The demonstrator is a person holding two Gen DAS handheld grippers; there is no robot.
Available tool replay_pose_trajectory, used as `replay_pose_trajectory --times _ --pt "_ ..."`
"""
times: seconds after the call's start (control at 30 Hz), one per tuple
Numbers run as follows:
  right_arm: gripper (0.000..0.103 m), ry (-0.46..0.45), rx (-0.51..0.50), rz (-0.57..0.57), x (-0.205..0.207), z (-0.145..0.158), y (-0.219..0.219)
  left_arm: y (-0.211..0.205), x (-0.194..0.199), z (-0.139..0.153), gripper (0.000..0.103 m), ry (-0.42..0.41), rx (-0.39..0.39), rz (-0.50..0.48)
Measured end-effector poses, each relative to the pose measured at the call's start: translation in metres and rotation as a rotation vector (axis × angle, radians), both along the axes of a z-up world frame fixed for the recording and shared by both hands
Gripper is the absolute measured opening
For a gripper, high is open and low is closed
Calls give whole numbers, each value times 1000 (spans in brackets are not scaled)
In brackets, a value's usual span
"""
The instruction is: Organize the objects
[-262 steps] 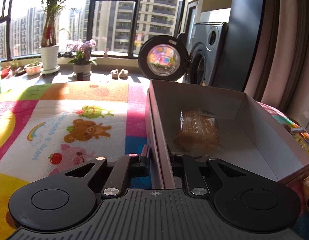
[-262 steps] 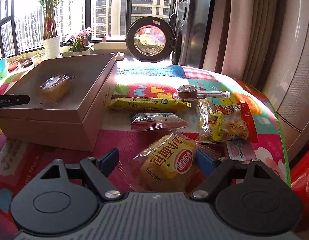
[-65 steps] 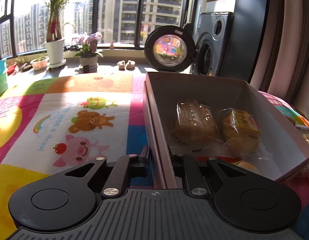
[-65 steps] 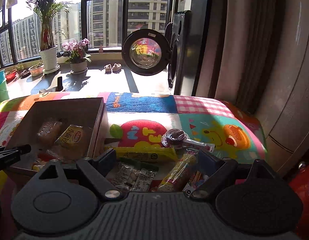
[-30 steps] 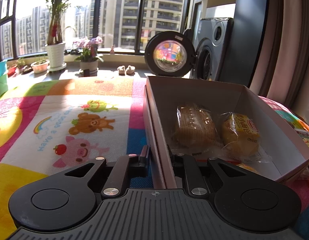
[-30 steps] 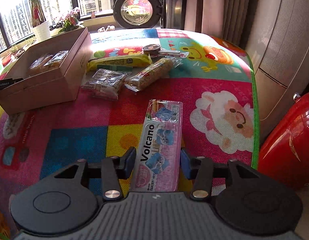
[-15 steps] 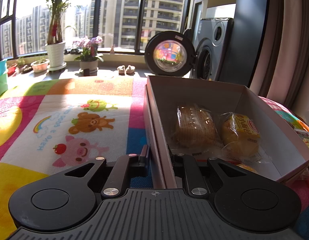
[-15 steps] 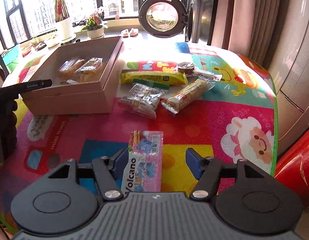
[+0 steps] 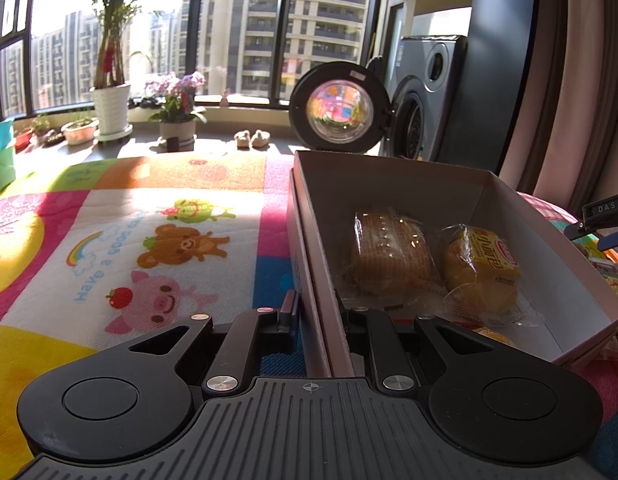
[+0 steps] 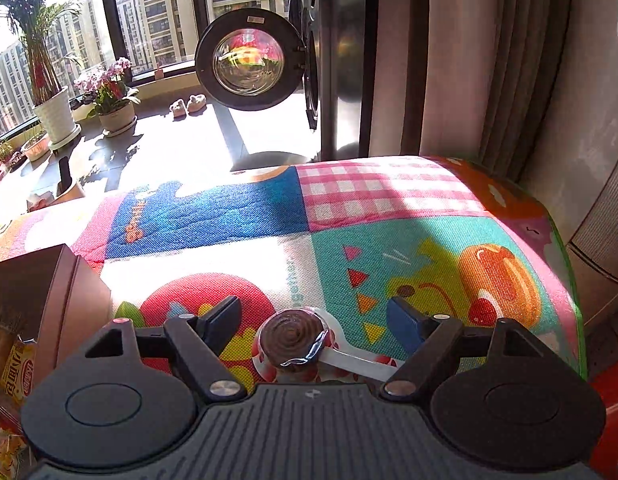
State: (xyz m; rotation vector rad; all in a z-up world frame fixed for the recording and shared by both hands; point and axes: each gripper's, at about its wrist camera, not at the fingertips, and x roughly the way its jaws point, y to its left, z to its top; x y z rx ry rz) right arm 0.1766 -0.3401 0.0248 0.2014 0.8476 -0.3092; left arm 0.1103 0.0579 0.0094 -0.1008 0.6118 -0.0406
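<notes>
My left gripper is shut on the near left wall of the open cardboard box. In the box lie a brown wrapped bread and a yellow wrapped bun. My right gripper is open, its fingers on either side of a small chocolate cup in clear wrap with a white spoon, which lies on the colourful mat. The box corner and the yellow bun show at the left of the right wrist view. A part of the right gripper shows past the box.
The cartoon mat covers the table left of the box. Snack packets lie at the lower left of the right wrist view. Behind stand an open washing machine door, potted plants and a curtain.
My right gripper has left the pink Volcano packet, moved forward and down, and now straddles the chocolate cup. The left gripper still holds the box wall.
</notes>
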Motion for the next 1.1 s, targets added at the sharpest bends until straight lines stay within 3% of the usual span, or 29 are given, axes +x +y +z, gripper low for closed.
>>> replay_pose_trajectory --times 0.1,0.2,0.27,0.33,0.5,0.73,0.77,0.8,0.83,0.9,0.97,1.1 --pt "80 42 42 -22 5 -14 -12 0 0 0 16 0 0 0" --pt "81 38 237 -43 -13 -15 -20 0 0 0 16 0 0 2" --pt "81 35 373 28 -31 -10 -17 0 0 0 16 1 1 3" --pt "80 8 419 60 -43 0 -9 0 0 0 16 1 2 4" --pt "80 -60 201 62 -47 20 14 -1 -1 0 16 -4 2 6" --pt "80 -7 110 25 -12 -16 15 -1 -1 0 16 -3 2 6" --pt "75 6 90 57 -11 -20 20 -1 -1 0 16 -3 2 6" --pt "74 22 7 101 -11 -22 32 -1 -1 0 16 -2 2 6" --pt "66 38 -70 150 -13 -22 44 -1 -1 0 16 -2 2 6" --pt "61 53 -86 181 -20 -16 52 -1 -1 0 16 -1 2 5" --pt "61 53 -32 152 -30 -7 51 -1 -1 0 16 -1 2 5" --pt "61 -25 -38 169 -70 28 59 -1 -1 0 16 -1 2 5"
